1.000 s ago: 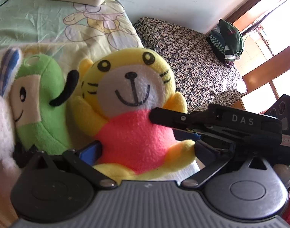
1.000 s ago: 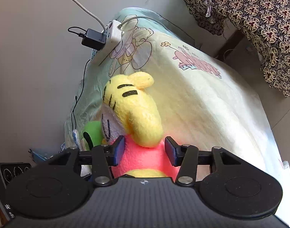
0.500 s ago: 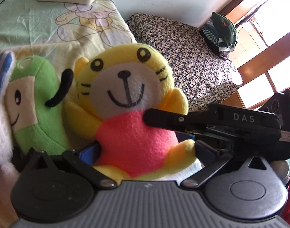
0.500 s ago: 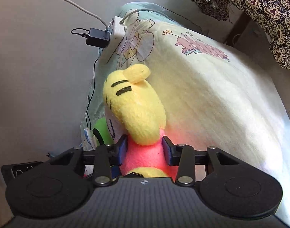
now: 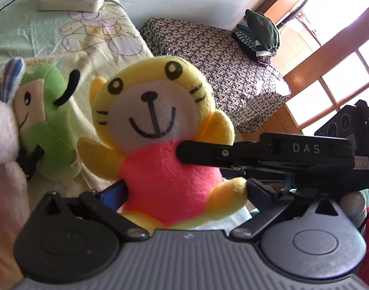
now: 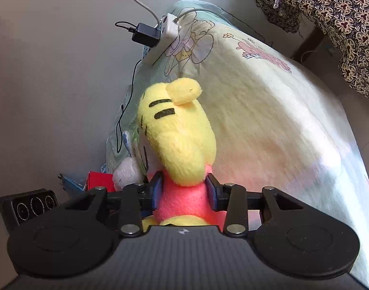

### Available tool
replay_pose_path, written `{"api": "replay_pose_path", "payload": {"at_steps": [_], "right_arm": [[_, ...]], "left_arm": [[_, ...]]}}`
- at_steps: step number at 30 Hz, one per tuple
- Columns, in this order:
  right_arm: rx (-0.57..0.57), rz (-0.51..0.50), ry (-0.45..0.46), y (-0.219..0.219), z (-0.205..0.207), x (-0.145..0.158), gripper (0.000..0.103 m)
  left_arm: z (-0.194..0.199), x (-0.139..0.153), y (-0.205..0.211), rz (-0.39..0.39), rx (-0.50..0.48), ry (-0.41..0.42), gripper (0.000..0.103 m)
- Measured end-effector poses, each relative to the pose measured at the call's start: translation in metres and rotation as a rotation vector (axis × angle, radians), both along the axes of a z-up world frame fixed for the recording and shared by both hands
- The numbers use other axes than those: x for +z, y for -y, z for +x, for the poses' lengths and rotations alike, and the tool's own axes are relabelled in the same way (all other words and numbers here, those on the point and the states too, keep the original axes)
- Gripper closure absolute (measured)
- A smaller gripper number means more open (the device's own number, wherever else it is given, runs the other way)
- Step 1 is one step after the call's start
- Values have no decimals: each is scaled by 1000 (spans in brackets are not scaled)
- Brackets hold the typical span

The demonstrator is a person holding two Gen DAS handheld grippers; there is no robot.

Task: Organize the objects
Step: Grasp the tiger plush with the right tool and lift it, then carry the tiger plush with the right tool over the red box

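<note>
A yellow tiger plush (image 5: 157, 111) with a pink body faces the left wrist camera, held above the pale bed sheet (image 6: 269, 120). My right gripper (image 6: 184, 191) is shut on its pink body (image 6: 182, 203), the blue pads pressing in from both sides. In the left wrist view one black finger (image 5: 208, 154) of that gripper lies across the plush's chest. My left gripper (image 5: 184, 191) stands open and wide, with a finger on each side of the plush's lower body. A green plush (image 5: 48, 120) and a white plush (image 5: 3, 125) lie on the bed to the left.
A white power strip (image 5: 70, 0) with a black charger lies at the head of the bed by the wall. A patterned cloth (image 5: 220, 60) covers furniture beyond the bed, with dark folded clothes (image 5: 259, 36) on it. A red item (image 6: 97, 181) sits by the white plush (image 6: 126, 174).
The tiger plush stays in the same place between both grippers. The bed and the power strip have shifted slightly in both views, so the grippers moved a little together.
</note>
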State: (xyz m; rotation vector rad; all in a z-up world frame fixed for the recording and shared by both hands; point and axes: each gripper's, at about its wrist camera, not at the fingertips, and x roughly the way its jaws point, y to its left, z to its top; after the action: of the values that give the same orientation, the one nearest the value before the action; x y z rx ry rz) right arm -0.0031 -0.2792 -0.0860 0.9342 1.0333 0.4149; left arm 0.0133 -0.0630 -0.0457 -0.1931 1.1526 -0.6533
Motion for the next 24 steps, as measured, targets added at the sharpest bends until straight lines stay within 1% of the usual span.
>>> {"api": "replay_pose_path", "payload": {"at_steps": [10, 16, 19, 21, 23, 24], "right_arm": [[58, -17, 58, -16, -32, 21, 63], [108, -9, 107, -32, -48, 37, 63], [147, 20, 145, -43, -53, 47, 63], [185, 49, 171, -53, -54, 54, 63], [218, 32, 213, -68, -55, 60, 63], [234, 21, 232, -75, -54, 63, 63]], "left_arm": [[-45, 22, -11, 20, 0, 75, 3], [-74, 39, -24, 33, 18, 149, 3], [-90, 53, -34, 56, 39, 217, 3], [-98, 61, -39, 89, 69, 261, 5], [-104, 65, -47, 107, 102, 291, 5], [-105, 66, -54, 106, 124, 292, 5]]}}
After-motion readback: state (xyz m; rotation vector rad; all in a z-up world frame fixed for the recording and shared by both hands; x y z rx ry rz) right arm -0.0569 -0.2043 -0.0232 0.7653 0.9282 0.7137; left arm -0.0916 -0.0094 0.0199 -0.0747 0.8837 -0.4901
